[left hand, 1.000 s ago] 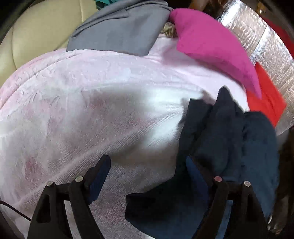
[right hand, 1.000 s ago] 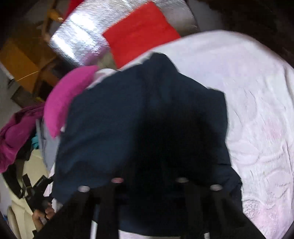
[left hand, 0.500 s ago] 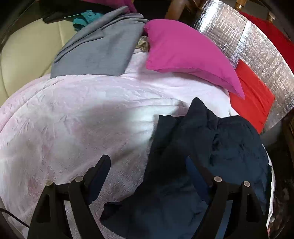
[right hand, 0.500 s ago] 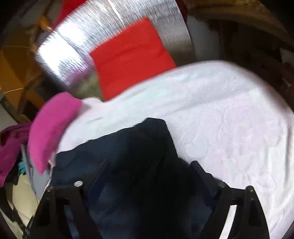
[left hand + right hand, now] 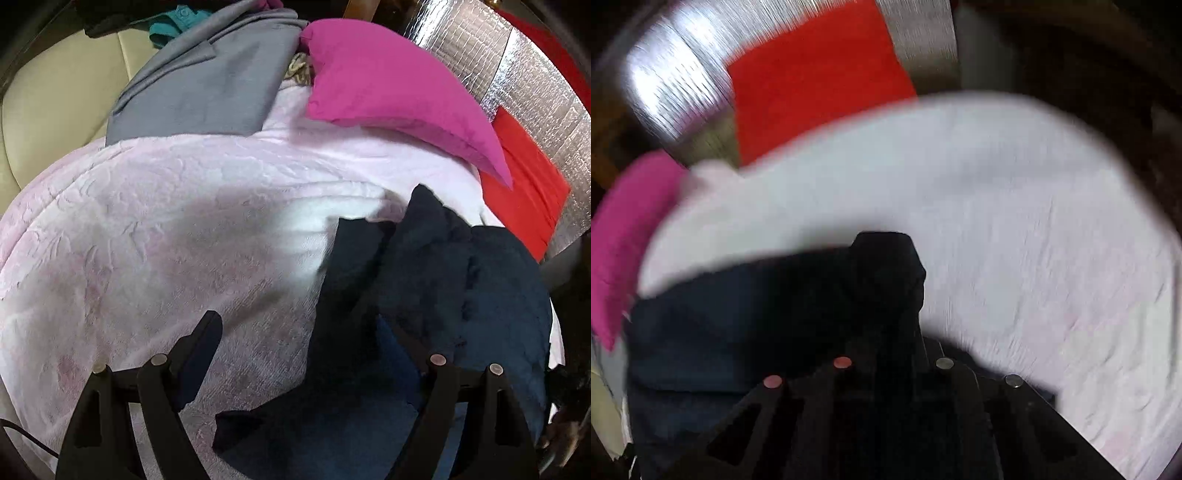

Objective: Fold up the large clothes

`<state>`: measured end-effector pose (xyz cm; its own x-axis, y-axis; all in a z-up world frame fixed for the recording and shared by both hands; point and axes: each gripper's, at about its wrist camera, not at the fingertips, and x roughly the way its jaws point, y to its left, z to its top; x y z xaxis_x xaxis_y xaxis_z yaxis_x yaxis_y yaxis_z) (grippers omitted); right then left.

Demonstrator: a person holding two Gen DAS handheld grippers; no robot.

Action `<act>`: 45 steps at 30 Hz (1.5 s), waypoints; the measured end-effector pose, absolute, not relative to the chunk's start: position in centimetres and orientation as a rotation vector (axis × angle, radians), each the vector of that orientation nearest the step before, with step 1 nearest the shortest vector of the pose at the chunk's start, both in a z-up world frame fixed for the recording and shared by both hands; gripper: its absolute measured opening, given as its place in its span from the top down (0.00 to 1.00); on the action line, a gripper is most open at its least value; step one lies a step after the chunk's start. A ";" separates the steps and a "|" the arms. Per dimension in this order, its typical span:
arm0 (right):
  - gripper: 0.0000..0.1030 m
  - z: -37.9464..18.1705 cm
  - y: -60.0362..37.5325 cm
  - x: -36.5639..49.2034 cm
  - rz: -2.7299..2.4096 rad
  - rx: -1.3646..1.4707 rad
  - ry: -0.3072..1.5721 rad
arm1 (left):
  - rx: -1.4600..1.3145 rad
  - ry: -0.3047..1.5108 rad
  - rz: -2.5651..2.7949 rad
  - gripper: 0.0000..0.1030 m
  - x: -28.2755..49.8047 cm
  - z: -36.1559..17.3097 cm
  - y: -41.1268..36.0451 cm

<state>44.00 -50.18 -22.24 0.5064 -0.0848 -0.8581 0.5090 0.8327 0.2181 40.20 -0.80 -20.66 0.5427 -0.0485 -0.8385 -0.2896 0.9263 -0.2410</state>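
Observation:
A dark navy garment (image 5: 443, 295) lies crumpled on the right side of a pale pink blanket (image 5: 166, 221). My left gripper (image 5: 299, 332) hovers open above the blanket; its right finger is over the garment's edge and nothing is pinched. In the blurred right wrist view the same navy garment (image 5: 738, 314) fills the lower left. There my right gripper (image 5: 890, 343) has its jaws closing together on a bunched fold of it, which sticks up just past the fingertips.
A magenta pillow (image 5: 388, 81) and a grey garment (image 5: 207, 85) lie at the blanket's far edge. A red cushion (image 5: 524, 184) leans on a silver foil panel (image 5: 498, 48) at the right. Beige upholstery (image 5: 55, 92) shows at the left.
My right gripper swung across, opened over the navy garment half a second ago, and has now closed on a fold of it. The left gripper stays open and barely shifted.

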 end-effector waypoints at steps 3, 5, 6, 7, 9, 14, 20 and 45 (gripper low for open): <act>0.67 -20.6 -50.2 42.8 -0.378 0.507 0.963 | -0.373 1.002 0.156 0.17 40.0 -20.7 -0.4; 0.37 -18.8 -50.0 41.2 -0.417 0.506 0.931 | -0.393 1.008 0.162 0.17 39.8 -20.6 0.0; 0.37 -17.4 -49.4 40.7 -0.422 0.478 0.872 | -0.401 1.010 0.162 0.18 39.8 -20.6 0.1; 0.37 -16.0 -48.3 40.5 -0.415 0.444 0.824 | -0.410 1.011 0.161 0.17 39.7 -20.6 0.2; 0.37 -13.3 -45.8 40.3 -0.339 0.378 0.783 | -0.418 1.008 0.156 0.17 39.5 -20.4 0.2; 0.57 -11.0 -36.9 43.4 -0.051 0.304 0.859 | -0.413 1.009 0.138 0.18 39.1 -20.0 0.1; 0.62 -14.9 -30.4 49.5 0.021 0.364 0.990 | -0.320 1.044 0.103 0.17 39.2 -20.3 -0.4; 0.58 -16.3 -25.9 47.7 0.162 0.423 1.001 | -0.261 1.064 0.077 0.18 39.6 -20.0 0.9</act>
